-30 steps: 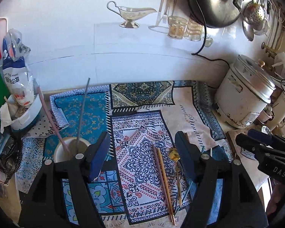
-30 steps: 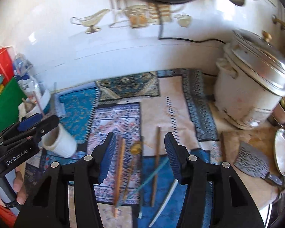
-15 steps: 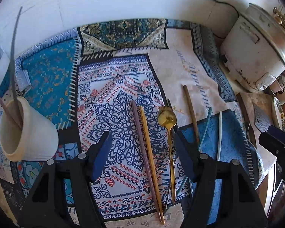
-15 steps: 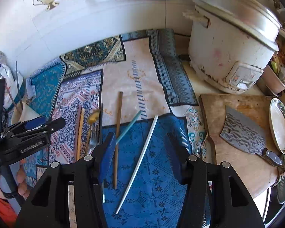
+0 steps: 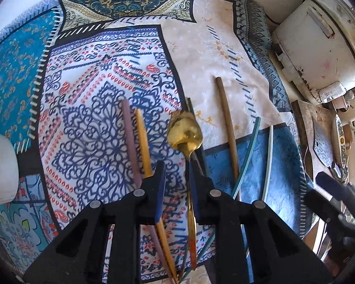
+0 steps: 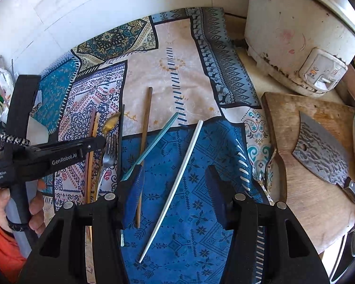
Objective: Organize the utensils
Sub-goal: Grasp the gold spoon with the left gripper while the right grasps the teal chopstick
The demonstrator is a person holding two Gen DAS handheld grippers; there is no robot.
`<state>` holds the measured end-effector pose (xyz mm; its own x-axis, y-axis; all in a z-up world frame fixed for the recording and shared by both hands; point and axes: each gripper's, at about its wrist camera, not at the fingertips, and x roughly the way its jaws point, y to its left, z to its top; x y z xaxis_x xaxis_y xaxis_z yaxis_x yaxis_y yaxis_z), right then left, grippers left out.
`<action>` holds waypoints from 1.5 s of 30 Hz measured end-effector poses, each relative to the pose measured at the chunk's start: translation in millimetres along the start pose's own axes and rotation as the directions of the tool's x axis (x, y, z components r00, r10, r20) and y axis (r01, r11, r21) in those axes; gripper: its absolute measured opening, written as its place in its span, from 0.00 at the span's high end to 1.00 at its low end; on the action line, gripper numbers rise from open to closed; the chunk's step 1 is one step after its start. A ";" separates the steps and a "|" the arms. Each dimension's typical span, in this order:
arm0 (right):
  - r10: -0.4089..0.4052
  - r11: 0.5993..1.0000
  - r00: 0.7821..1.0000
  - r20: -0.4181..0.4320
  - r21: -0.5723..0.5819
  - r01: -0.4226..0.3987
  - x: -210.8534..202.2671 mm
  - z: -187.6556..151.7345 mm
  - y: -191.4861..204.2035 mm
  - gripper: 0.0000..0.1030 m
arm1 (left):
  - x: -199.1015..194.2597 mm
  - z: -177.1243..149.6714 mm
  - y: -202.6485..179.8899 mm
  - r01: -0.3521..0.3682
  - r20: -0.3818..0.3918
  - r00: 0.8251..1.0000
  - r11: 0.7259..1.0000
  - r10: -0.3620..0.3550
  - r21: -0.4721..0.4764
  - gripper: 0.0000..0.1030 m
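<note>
The gold spoon lies mid-frame in the left view on the counter's patterned cloth. Its handle runs between the jaws of the left tool, which have just been closing but do not yet pinch it. The step looks like picking up the spoon, so the next move calls for finishing the squeeze and lifting, probably toward the white cup at the left edge. The right tool stands open astride the white chopstick; counted, there are one spoon, one fork, six loose chopsticks and one cup.

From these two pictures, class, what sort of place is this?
Most likely a home kitchen counter: a rice cooker by the wall, a cleaver on a wooden chopping board, and chopsticks and a gold spoon.
</note>
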<state>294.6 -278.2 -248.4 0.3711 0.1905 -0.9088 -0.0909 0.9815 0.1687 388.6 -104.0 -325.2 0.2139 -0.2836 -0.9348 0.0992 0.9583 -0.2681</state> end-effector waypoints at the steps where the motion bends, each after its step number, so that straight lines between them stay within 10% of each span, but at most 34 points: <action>1: 0.005 1.000 1.000 -0.004 0.001 -0.005 2.2 0.4 0.1 0.52 | 1.9 1.2 -0.3 0.001 -0.004 1.000 1.000 -0.001 -0.002 0.82; 14: 0.124 0.991 0.988 -0.087 0.056 -0.119 41.2 15.4 1.2 0.53 | 18.6 14.0 -11.4 -0.030 0.007 1.000 1.000 0.030 0.008 0.90; 26: 0.210 0.971 0.966 -0.153 0.147 -0.188 81.8 26.0 0.4 0.83 | 11.8 6.6 -12.5 -0.025 0.043 0.999 0.999 0.024 0.033 0.97; 45: 0.203 0.974 0.970 -0.134 0.127 -0.186 90.9 46.4 9.9 0.94 | -50.2 -9.7 -0.4 -0.051 0.149 0.988 0.999 0.050 0.005 0.97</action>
<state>370.4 -250.3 -311.6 0.2172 0.3811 -0.8987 -0.0401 0.9234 0.3818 368.4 -89.8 -280.5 0.3610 -0.2373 -0.9019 0.0924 0.9714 -0.2186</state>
